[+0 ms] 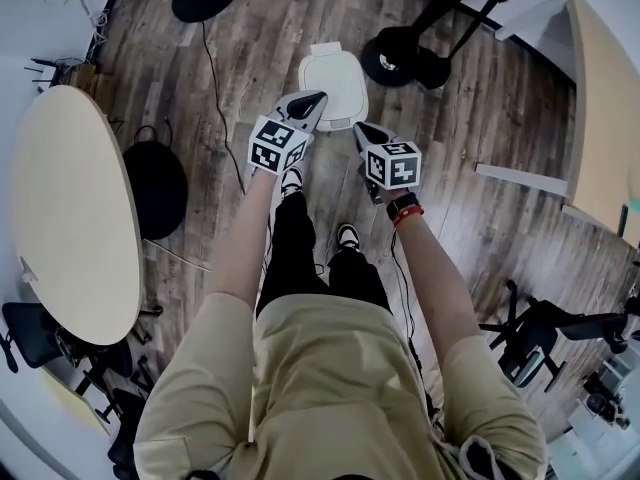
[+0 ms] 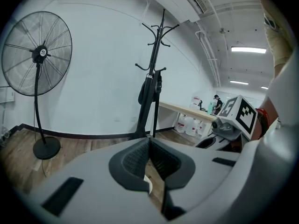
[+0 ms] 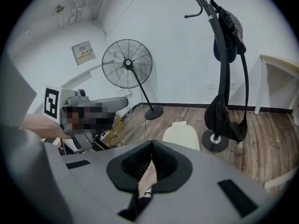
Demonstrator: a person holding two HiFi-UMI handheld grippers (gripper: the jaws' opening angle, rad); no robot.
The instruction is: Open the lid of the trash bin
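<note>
The left gripper (image 2: 149, 141) and right gripper (image 3: 152, 146) both have their fingers pressed together, pinching nothing. Just ahead, the white bin (image 1: 333, 83) stands on the floor with its lid (image 3: 182, 135) shut. The sound move is probably to lower one gripper to the lid's front edge and lift there.

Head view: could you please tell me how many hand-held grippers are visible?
2. The left hand-held gripper overlaps the trash bin's near left side; the right hand-held gripper is at its near right corner. Both shut.
</note>
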